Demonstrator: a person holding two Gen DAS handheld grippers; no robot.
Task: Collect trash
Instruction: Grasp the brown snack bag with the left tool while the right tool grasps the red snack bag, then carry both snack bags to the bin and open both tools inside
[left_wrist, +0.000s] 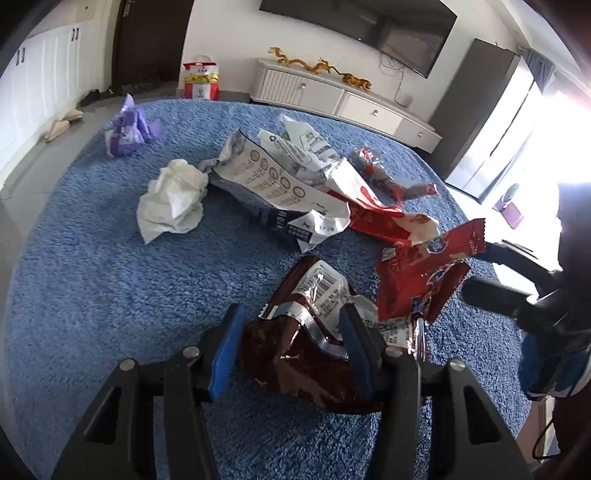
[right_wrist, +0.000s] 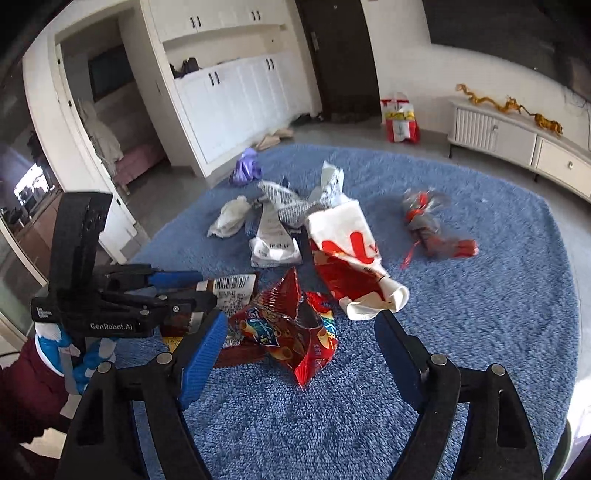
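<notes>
My left tool (left_wrist: 291, 347) grips the brown wrapper (left_wrist: 295, 354) low over the rug (left_wrist: 92, 295), freeing my right tool (right_wrist: 299, 350), jaws apart and empty, to straddle the red packet (right_wrist: 291, 325) beside it

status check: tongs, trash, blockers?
Left tongs shut on brown wrapper. Right tongs open over red snack bag. Nothing blocking.

One blue rug (left_wrist: 92, 277), two red wrappers (left_wrist: 417, 284), one tissue wad (left_wrist: 171, 199)
</notes>
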